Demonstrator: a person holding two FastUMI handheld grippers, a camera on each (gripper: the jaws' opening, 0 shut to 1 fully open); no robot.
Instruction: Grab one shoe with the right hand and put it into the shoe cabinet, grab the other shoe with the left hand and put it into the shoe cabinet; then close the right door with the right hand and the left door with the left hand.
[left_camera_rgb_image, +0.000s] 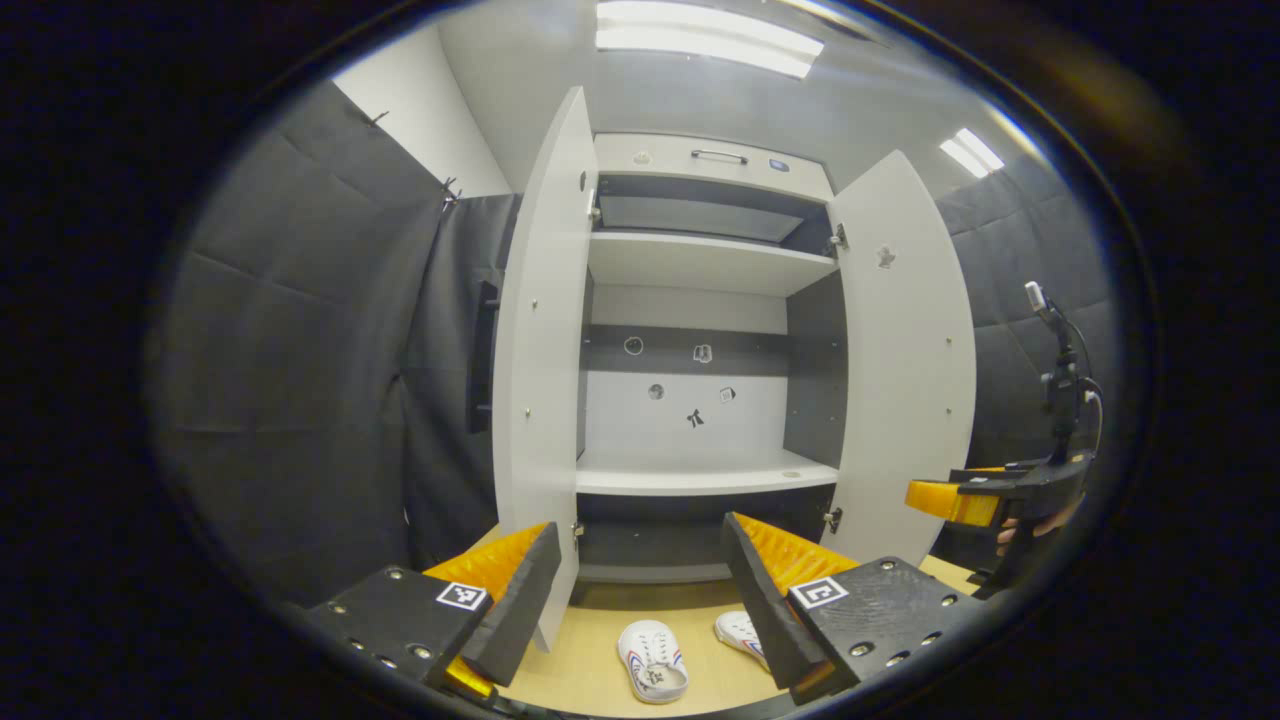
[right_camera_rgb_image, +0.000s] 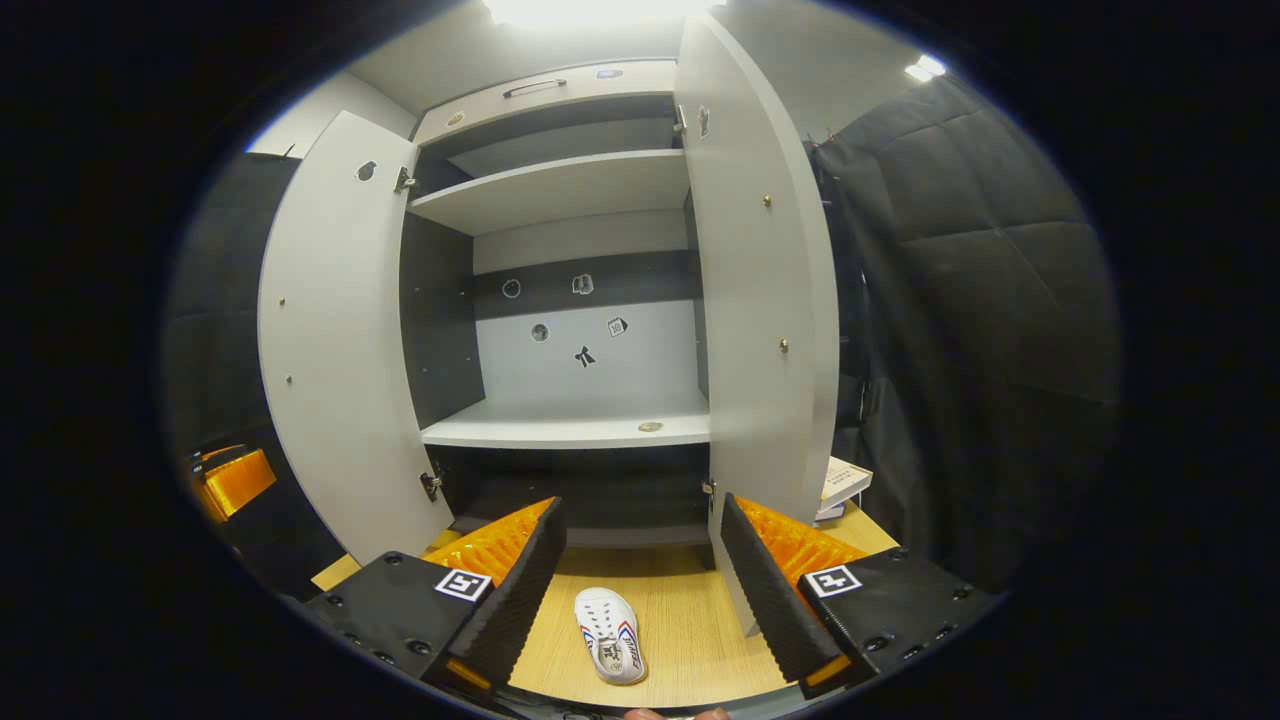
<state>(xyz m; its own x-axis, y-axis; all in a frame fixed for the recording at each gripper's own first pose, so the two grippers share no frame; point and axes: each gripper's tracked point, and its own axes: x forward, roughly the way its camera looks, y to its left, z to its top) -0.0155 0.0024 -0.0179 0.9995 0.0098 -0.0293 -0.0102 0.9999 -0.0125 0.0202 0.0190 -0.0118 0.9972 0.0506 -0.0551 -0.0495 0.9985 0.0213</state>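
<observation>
Both shoes are seen on the wooden floor (left_camera_rgb_image: 600, 680) in front of the shoe cabinet (left_camera_rgb_image: 700, 300), none stowed yet, so the first step is judged to be in hand: the approach to a shoe with the right hand.

In the left gripper view, the left gripper (left_camera_rgb_image: 640, 600) is held with jaws spread wide, nothing between them. One white shoe (left_camera_rgb_image: 652, 660) lies below the gap of the jaws, and the other shoe (left_camera_rgb_image: 738, 632) is partly hidden behind the right finger. The two shoes lie near each other, apart. The right gripper (left_camera_rgb_image: 950, 500) is seen at the far right, beside the right door (left_camera_rgb_image: 905, 360), a hand holding it; whether its jaws are spread cannot be told from there.

In the right gripper view, the right gripper (right_camera_rgb_image: 640, 590) is shown wide apart too, gripping nothing. A single white shoe (right_camera_rgb_image: 610, 622) lies on the floor between the fingers, toe toward the cabinet. Which of the two shoes this is cannot be told for sure.

Both doors are swung fully outward: left door (left_camera_rgb_image: 545, 350), right door as noted. The lower shelf (right_camera_rgb_image: 570, 430) is bare; a dark bottom compartment sits under it at floor level.

Next move, as judged: the right gripper is to be lowered onto the shoe in front of it, jaws kept spread until the shoe sits between the fingers, then clenched. Care is likely needed to clear the right door edge, which stands close by.
</observation>
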